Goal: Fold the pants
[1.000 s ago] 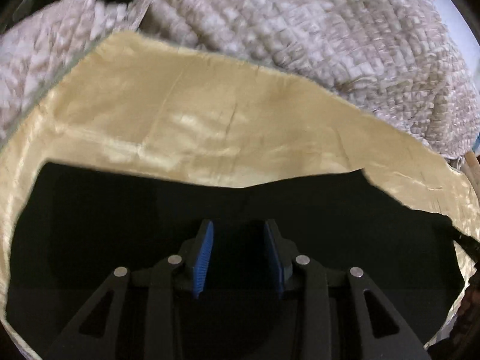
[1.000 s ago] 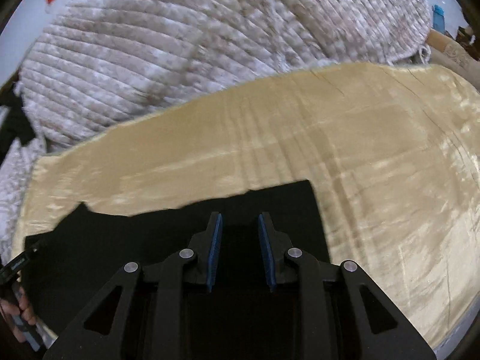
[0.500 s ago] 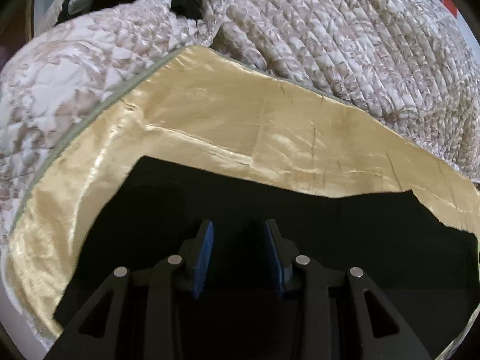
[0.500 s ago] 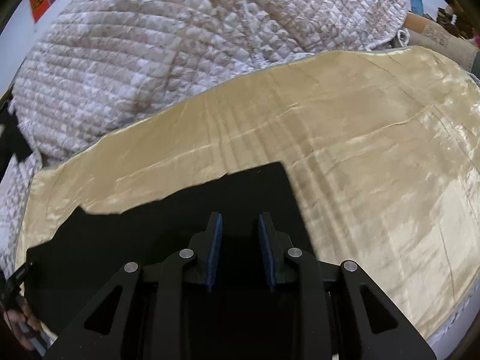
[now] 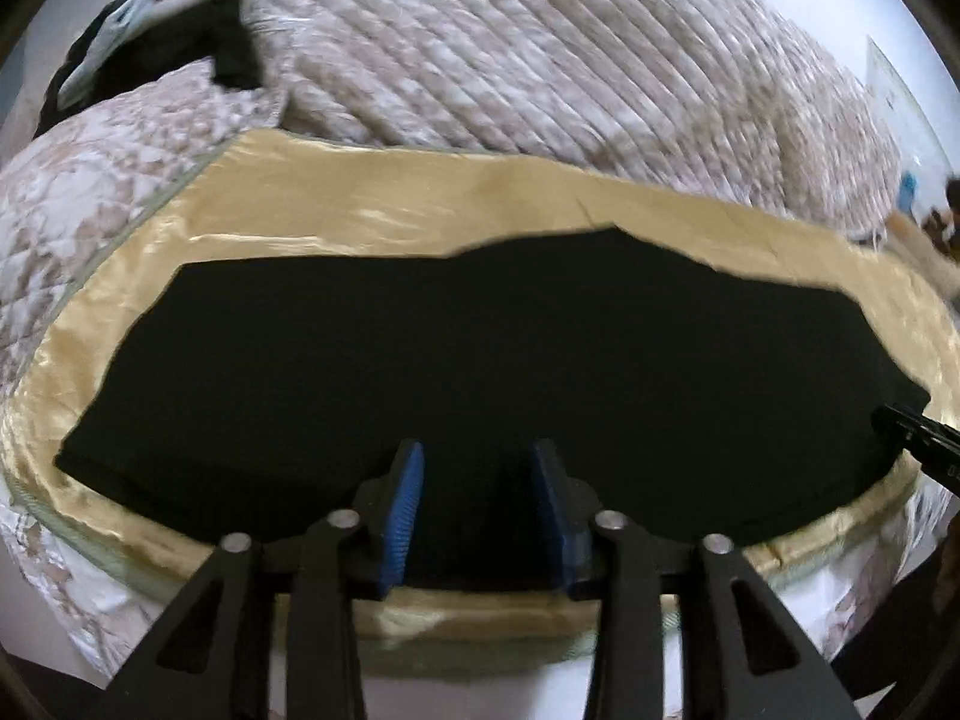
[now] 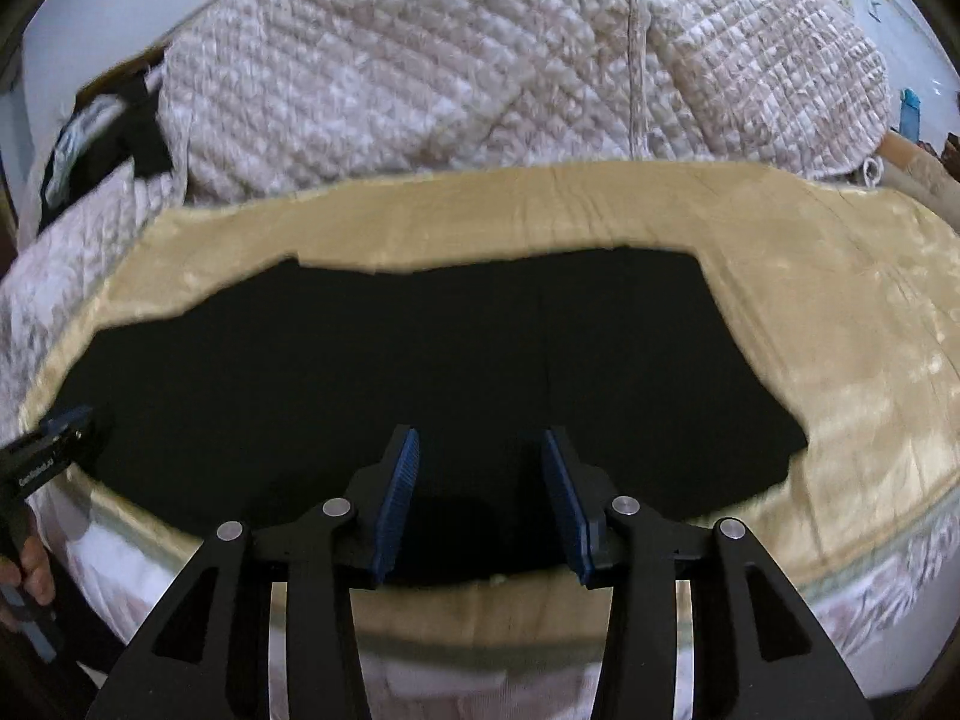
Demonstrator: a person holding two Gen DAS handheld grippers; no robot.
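Black pants (image 5: 480,348) (image 6: 420,372) lie flat in a wide folded band on a golden satin sheet (image 5: 360,198) (image 6: 810,300). My left gripper (image 5: 478,450) hovers over the pants' near edge, left of centre. Its jaws are opening, with only the cloth below showing between the blue pads and nothing pinched. My right gripper (image 6: 481,438) hangs over the near edge further right. Its jaws are opening too and grip nothing. Each gripper shows in the other's view: the right gripper (image 5: 918,432) at the pants' right end, the left gripper (image 6: 48,450) at their left end.
A bunched beige quilt (image 5: 540,60) (image 6: 480,60) fills the far side of the bed. A dark garment (image 5: 180,30) (image 6: 108,138) lies at the far left. The bed's front edge runs just under both grippers. A hand (image 6: 30,564) shows at the lower left.
Both grippers have drawn back toward the bed's front edge and their jaws have widened. The pants, seen only in part before, now show whole and flat on the sheet.
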